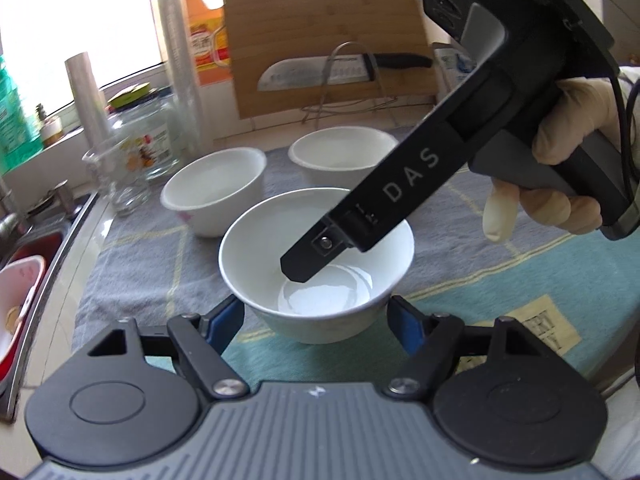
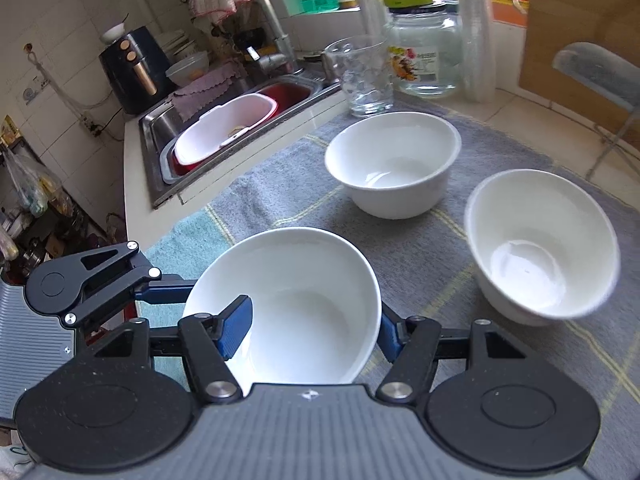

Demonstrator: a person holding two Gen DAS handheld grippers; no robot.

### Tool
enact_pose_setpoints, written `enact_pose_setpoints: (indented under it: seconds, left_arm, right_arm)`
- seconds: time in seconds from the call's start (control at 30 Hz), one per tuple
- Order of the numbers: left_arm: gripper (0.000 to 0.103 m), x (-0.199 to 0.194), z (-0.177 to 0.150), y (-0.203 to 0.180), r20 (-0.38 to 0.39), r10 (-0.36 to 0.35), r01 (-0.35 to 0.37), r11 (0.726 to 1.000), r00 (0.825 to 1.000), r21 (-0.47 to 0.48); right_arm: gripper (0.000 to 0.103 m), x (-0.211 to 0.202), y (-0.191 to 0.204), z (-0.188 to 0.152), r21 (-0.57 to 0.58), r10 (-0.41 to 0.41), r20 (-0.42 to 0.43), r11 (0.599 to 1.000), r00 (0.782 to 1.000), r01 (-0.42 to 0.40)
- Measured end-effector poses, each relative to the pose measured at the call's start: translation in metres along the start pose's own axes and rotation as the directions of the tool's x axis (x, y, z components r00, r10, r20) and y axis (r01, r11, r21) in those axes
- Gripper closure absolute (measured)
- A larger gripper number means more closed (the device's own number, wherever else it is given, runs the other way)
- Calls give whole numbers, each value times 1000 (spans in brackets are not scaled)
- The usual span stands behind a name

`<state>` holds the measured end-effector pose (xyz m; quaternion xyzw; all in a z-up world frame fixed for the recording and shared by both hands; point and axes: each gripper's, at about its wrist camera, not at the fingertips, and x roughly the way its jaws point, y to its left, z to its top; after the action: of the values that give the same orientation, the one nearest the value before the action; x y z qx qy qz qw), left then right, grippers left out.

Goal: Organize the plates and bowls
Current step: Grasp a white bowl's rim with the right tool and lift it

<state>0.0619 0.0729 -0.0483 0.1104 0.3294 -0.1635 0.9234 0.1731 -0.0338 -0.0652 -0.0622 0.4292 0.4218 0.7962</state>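
Three white bowls stand on a grey and teal cloth (image 1: 132, 264). The nearest bowl (image 1: 316, 268) sits between the wide-apart blue pads of my left gripper (image 1: 316, 320), which stands open around it. My right gripper (image 2: 316, 328) straddles this bowl's (image 2: 296, 304) rim: its left pad (image 2: 236, 328) is inside the bowl, its right pad (image 2: 388, 336) outside. In the left wrist view one right finger (image 1: 308, 256) dips into the bowl. Two more bowls stand behind, one at the left (image 1: 214, 192) (image 2: 392, 160), one at the right (image 1: 342, 156) (image 2: 540, 240).
A drinking glass (image 2: 366, 76), a lidded glass jar (image 2: 426, 48) and plastic cup stacks (image 1: 184, 72) stand at the cloth's far edge. A sink (image 2: 160, 124) with a red and white basin (image 2: 228, 128) lies to the left. A cutting board (image 1: 328, 40) and knife rack lean at the back.
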Motion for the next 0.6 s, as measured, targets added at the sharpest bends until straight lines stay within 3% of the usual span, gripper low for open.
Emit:
enact_pose_setpoints:
  seconds: [0.6]
  left_arm:
    - [25,24,25,-48,14,-202,198,970,979,142]
  right_arm:
    - [33,-69,-43,-51,128,-156,19,980,988,152]
